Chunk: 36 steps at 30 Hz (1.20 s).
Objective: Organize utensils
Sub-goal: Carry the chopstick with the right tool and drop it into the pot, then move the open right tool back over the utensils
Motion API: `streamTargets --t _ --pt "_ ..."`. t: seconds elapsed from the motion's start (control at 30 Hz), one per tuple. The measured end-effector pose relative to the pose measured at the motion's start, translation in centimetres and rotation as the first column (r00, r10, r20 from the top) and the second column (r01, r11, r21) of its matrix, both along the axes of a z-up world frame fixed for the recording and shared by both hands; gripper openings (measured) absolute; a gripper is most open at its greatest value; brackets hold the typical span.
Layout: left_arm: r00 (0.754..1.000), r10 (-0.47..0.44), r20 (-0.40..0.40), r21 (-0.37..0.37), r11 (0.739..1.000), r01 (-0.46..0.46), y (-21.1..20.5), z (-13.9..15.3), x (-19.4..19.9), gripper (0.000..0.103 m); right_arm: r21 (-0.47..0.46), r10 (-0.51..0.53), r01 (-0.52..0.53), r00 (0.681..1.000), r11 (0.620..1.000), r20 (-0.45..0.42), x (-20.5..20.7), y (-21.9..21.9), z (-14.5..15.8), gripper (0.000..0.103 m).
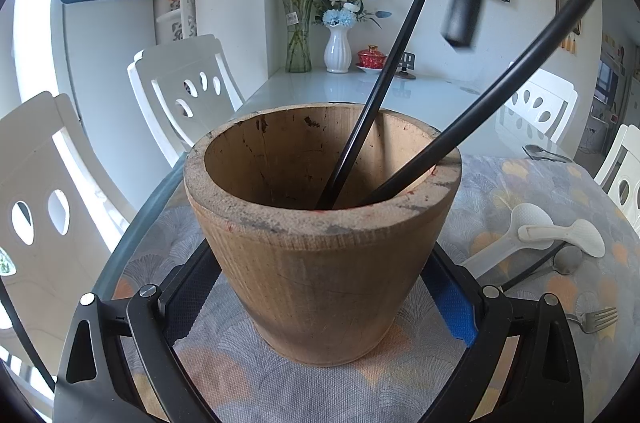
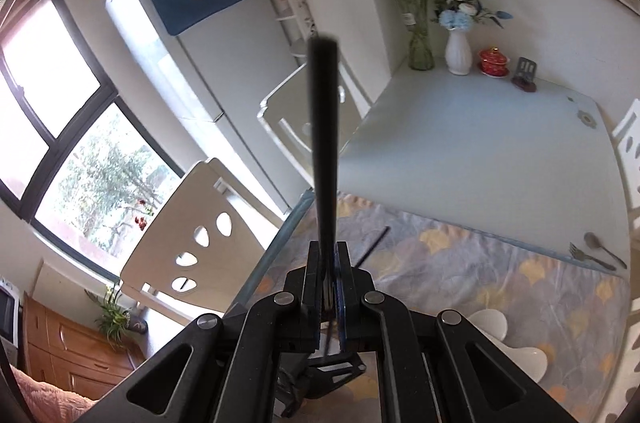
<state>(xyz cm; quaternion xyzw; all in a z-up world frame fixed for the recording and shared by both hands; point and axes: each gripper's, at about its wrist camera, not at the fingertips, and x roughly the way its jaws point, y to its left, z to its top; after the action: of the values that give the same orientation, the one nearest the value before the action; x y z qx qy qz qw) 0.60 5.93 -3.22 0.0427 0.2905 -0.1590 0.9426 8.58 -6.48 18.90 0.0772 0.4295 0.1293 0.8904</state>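
Observation:
In the left wrist view a brown wooden cup (image 1: 320, 235) stands on the patterned mat, gripped between my left gripper's (image 1: 320, 287) fingers. Two black chopsticks lean inside it: a thin one (image 1: 384, 79) and a thicker, nearer one (image 1: 500, 91) running up to the right. In the right wrist view my right gripper (image 2: 329, 263) is shut on a black chopstick (image 2: 325, 143) that points away from the camera, high above the table. Another black chopstick (image 2: 374, 243) lies on the mat below.
Two white rice paddles (image 1: 560, 233), a metal spoon (image 1: 566, 259) and a fork (image 1: 596, 319) lie right of the cup. Another spoon (image 1: 540, 151) lies further back. Vases (image 1: 338, 47) and a red lidded cup (image 1: 371, 57) stand at the table's far end. White chairs (image 1: 188, 83) surround the table.

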Motion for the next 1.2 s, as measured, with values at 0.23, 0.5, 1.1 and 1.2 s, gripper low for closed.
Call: streamTargets --t 0.23,0.5,1.1,1.2 --pt "1.0 -0.001 -0.006 -0.002 1.0 0.001 0.0 -0.1 0.1 0.097 0.013 0.041 -0.041 0.999 0.999 -0.013 0.9 1.7 -1.1 0.005" --pt "1.0 -0.003 -0.008 -0.004 1.0 0.003 0.0 -0.1 0.2 0.097 -0.013 0.072 -0.072 0.997 0.997 -0.022 1.7 3.2 -2.0 0.005" --pt "1.0 -0.003 -0.016 -0.004 1.0 0.003 0.0 -0.1 0.4 0.097 0.063 -0.102 0.115 0.977 0.991 -0.186 3.2 -2.3 -5.0 0.074" --pt "1.0 -0.003 -0.018 -0.001 1.0 0.003 0.0 -0.1 0.4 0.097 0.094 -0.143 0.164 0.97 0.982 -0.195 3.0 -4.0 -4.9 0.074"
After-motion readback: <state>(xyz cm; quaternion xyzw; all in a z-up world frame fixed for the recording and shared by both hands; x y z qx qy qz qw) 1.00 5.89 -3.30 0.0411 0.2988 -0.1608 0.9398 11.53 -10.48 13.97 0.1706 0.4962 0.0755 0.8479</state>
